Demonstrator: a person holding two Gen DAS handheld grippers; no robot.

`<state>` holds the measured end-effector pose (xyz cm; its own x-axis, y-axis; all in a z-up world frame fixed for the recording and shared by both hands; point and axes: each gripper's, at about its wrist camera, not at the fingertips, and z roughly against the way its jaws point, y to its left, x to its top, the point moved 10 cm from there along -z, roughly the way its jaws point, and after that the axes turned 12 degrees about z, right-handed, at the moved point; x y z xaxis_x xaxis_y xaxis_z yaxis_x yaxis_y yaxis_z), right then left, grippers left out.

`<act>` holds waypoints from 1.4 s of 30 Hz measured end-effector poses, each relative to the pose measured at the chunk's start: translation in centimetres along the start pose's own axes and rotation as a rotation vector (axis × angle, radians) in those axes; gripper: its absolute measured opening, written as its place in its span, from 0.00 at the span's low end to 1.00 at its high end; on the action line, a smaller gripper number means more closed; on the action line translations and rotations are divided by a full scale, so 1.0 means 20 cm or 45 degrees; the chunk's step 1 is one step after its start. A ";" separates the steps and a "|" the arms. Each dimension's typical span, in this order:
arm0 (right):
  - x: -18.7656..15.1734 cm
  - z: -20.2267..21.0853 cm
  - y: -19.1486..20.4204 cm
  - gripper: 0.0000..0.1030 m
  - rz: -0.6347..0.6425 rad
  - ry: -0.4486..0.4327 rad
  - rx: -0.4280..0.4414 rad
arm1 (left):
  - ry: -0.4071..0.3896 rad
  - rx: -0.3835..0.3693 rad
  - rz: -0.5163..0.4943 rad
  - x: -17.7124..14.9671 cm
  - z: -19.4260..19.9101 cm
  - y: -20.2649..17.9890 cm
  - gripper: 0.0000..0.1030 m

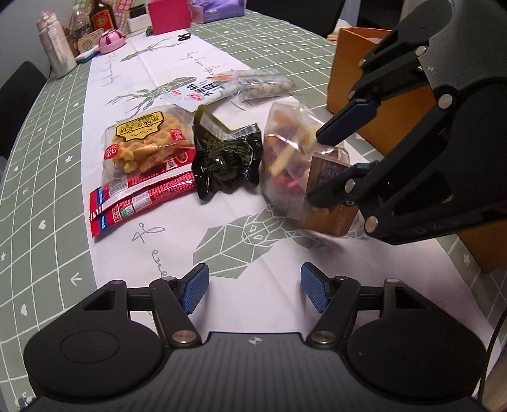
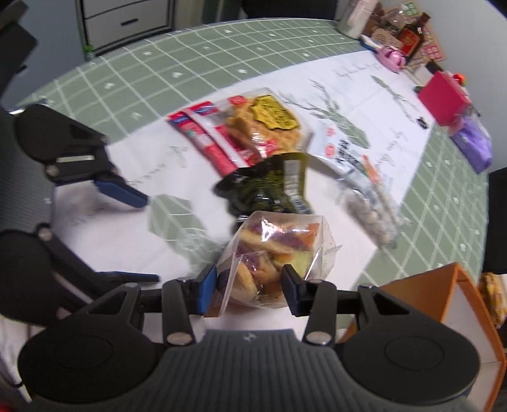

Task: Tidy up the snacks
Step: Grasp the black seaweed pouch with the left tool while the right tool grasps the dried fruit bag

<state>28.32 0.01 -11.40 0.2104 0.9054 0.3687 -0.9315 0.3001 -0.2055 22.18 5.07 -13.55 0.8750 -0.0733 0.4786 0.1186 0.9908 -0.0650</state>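
Observation:
My right gripper [image 2: 248, 293] is shut on a clear bag of mixed coloured chips [image 2: 275, 250] and holds it over the white runner. In the left wrist view the same gripper [image 1: 317, 168] pinches that bag [image 1: 291, 158] near the orange box [image 1: 380, 104]. My left gripper [image 1: 253, 290] is open and empty above the runner; it also shows in the right wrist view [image 2: 149, 237]. On the runner lie a yellow cracker pack [image 1: 145, 145], a black foil packet [image 1: 225, 158], red sausage packs [image 1: 139, 206], a white packet [image 1: 206, 92] and a clear nut bag [image 1: 269, 85].
The orange box [image 2: 443, 304] stands open at the right, white inside. Bottles [image 1: 57, 47], a pink dish [image 1: 111, 39], a magenta box [image 1: 169, 16] and a purple pack [image 1: 218, 9] crowd the far table edge. A green checked cloth [image 1: 41, 158] covers the table.

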 end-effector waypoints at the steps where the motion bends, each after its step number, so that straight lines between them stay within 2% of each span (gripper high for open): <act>1: 0.00 0.01 0.00 0.44 -0.001 0.003 0.005 | -0.003 -0.006 -0.010 0.00 0.01 0.00 0.76; 3: -0.01 0.03 -0.02 0.46 -0.029 0.004 0.016 | -0.013 -0.022 -0.010 0.00 0.02 0.00 0.76; 6: -0.03 0.06 -0.09 0.60 -0.120 -0.013 0.019 | -0.032 -0.046 0.012 0.01 0.03 0.01 0.76; 9: -0.07 0.10 -0.18 0.62 -0.198 -0.015 0.000 | -0.050 -0.056 0.028 0.03 0.03 0.02 0.76; 13: -0.10 0.11 -0.27 0.70 -0.322 -0.020 -0.030 | -0.119 -0.046 0.086 0.10 0.03 0.06 0.76; 16: -0.08 0.11 -0.30 0.70 -0.398 -0.040 -0.012 | -0.161 -0.032 0.163 0.18 0.02 0.11 0.76; 19: -0.05 0.08 -0.30 0.77 -0.464 -0.055 0.016 | -0.182 -0.025 0.174 0.23 -0.01 0.13 0.77; 26: -0.04 -0.02 -0.32 0.74 -0.536 -0.036 0.038 | -0.222 -0.036 0.141 0.31 -0.05 0.10 0.77; 28: -0.05 -0.02 -0.35 0.59 -0.534 -0.025 0.009 | -0.237 -0.027 0.112 0.33 -0.06 0.09 0.77; 32: -0.09 -0.02 -0.38 0.59 -0.578 -0.004 0.037 | -0.252 0.010 0.090 0.37 -0.10 0.08 0.77; 37: -0.11 0.00 -0.36 0.59 -0.651 -0.022 0.104 | -0.248 -0.021 0.122 0.41 -0.18 0.08 0.78; 40: -0.11 -0.01 -0.35 0.59 -0.602 -0.006 0.052 | -0.260 -0.032 0.153 0.42 -0.21 0.09 0.81; 42: -0.12 -0.02 -0.37 0.59 -0.621 -0.002 0.057 | -0.266 -0.042 0.163 0.42 -0.22 0.08 0.81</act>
<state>34.81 -4.26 -11.18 0.6253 0.6619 0.4134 -0.7361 0.6761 0.0309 31.81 5.56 -13.53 0.7681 0.0808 0.6352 0.0313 0.9861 -0.1632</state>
